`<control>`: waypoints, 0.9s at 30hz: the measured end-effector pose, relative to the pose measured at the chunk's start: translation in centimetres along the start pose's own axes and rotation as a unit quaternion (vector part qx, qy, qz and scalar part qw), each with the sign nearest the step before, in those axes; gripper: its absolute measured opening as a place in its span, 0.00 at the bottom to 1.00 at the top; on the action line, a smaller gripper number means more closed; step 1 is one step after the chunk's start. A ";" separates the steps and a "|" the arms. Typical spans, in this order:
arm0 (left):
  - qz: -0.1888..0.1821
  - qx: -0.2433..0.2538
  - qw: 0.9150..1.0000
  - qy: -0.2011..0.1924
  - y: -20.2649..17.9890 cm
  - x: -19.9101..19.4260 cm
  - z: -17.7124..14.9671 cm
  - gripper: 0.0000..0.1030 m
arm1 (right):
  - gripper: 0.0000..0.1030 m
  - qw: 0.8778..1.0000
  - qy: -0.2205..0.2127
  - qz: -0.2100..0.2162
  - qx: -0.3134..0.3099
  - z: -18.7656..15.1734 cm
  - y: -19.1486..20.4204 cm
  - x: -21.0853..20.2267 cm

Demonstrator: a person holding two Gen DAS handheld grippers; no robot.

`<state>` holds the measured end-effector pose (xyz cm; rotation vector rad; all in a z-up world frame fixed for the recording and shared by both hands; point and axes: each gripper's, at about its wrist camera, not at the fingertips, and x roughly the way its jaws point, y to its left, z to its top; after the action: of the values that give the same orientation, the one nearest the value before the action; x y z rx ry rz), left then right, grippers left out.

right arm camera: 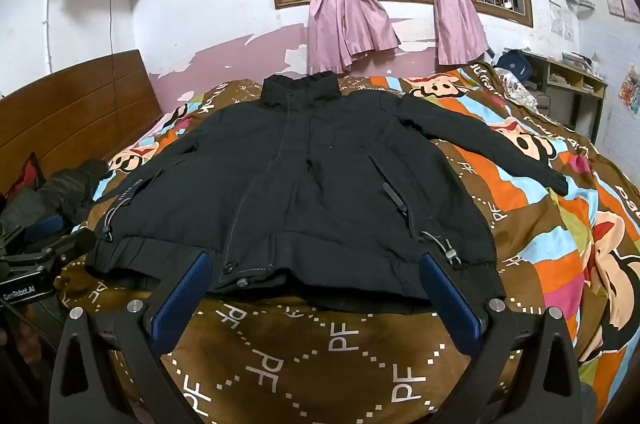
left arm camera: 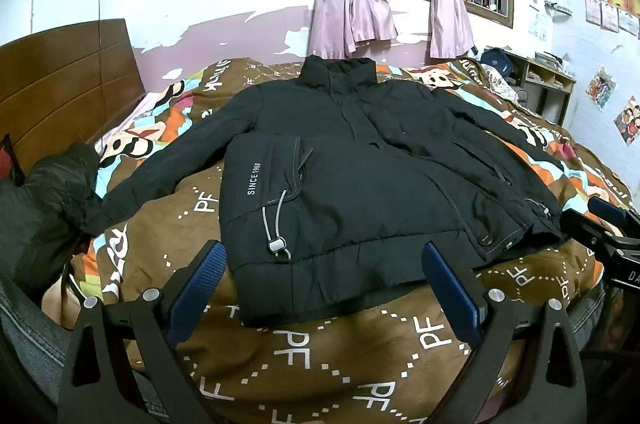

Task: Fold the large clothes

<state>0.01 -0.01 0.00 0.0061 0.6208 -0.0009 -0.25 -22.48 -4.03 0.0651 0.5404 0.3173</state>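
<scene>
Between our two hand-held grippers, left [left arm camera: 322, 278] and right [right arm camera: 316, 290], both spread wide and empty, the jacket [left arm camera: 352, 160] lies flat on the bed [left arm camera: 320, 352], hem nearest. We judge it padded, soft, bulky; we would pinch hem corners or cuffs.

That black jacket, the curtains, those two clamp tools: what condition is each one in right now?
Black jacket: spread flat on the bed, front up, closed, sleeves out, not yet folded.
Pink curtains: tied in knots, window uncovered.
Left gripper: open, empty, short of the hem.
Right gripper: open, empty.
</scene>
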 end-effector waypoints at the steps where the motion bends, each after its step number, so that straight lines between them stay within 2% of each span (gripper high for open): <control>1: 0.000 0.000 1.000 -0.001 0.0 0.0 0.0 0.93 | 1.00 1.000 0.000 0.000 0.000 0.0 0.0 0.0; 27: 0.000 0.000 1.000 -0.003 0.0 0.0 0.0 0.93 | 1.00 1.000 0.005 0.003 0.004 -0.6 -0.7 0.2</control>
<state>-0.01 0.00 0.00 0.0069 0.6143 -0.0002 -0.22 -23.07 -4.69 0.0726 0.5511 0.3220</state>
